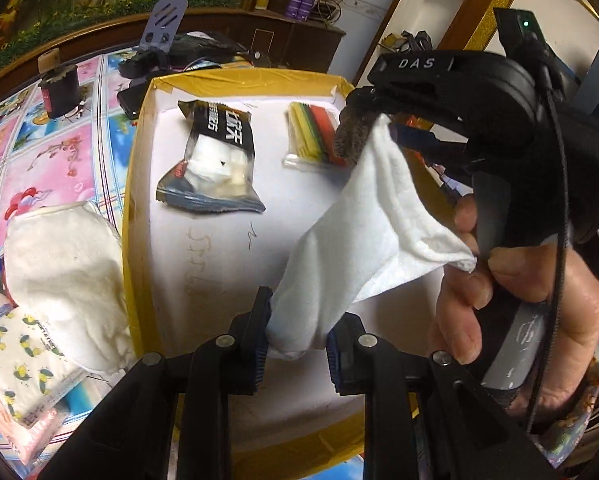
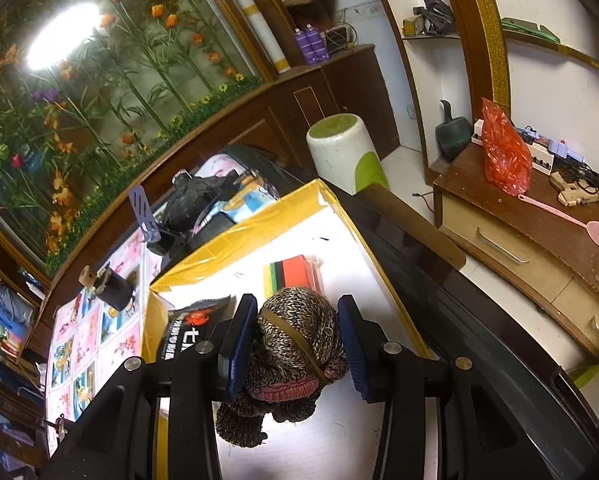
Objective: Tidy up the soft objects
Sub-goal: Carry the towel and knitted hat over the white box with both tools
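Flower-patterned wall panels back a table carrying a shallow white tray (image 1: pixel 235 240) edged in yellow tape. Over the tray, the left gripper (image 1: pixel 297 344) pinches a white cloth (image 1: pixel 363 232). The right gripper (image 2: pixel 297 344) clamps a bundle of brown knitted fabric (image 2: pixel 295 344). A black snack packet (image 1: pixel 211 164) and coloured sponges (image 1: pixel 315 136) lie inside the tray.

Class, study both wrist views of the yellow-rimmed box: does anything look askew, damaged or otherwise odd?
One thing: the black snack packet lies crooked and crumpled on the box floor, while the coloured strip pack lies flat. The white cloth and knitted bundle are simply held by the grippers, not misplaced.
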Demonstrator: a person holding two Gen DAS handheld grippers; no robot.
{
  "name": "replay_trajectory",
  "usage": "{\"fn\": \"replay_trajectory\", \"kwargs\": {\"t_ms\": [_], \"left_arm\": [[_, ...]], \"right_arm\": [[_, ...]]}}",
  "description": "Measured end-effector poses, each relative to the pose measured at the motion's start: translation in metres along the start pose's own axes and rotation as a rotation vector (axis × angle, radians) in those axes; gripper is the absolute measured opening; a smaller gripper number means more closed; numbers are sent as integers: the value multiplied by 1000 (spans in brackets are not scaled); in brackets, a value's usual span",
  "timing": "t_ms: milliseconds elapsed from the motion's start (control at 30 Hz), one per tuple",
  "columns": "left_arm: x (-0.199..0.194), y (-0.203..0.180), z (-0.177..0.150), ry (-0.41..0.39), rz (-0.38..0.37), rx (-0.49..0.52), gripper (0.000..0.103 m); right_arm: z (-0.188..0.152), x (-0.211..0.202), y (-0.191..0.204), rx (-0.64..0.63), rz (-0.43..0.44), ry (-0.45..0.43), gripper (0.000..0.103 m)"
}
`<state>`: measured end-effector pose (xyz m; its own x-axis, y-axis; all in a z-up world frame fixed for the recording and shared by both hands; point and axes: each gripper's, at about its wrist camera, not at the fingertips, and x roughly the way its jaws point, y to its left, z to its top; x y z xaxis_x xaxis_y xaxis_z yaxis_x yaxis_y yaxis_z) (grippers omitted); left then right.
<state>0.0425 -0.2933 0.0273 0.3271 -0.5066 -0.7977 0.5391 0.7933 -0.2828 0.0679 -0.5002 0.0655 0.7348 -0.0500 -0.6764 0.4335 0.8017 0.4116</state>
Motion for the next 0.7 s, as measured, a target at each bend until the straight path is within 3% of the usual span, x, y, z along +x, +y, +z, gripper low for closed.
{"fn": "replay_trajectory", "kwargs": {"t_ms": [367, 700], "left_arm": [[5, 2, -2, 7, 18, 10, 22], [1, -1, -1, -10, 8, 25, 33]], "right_arm": [[-10, 9, 11, -29, -10, 54, 45], [-11, 4, 14, -24, -4, 36, 46]]}}
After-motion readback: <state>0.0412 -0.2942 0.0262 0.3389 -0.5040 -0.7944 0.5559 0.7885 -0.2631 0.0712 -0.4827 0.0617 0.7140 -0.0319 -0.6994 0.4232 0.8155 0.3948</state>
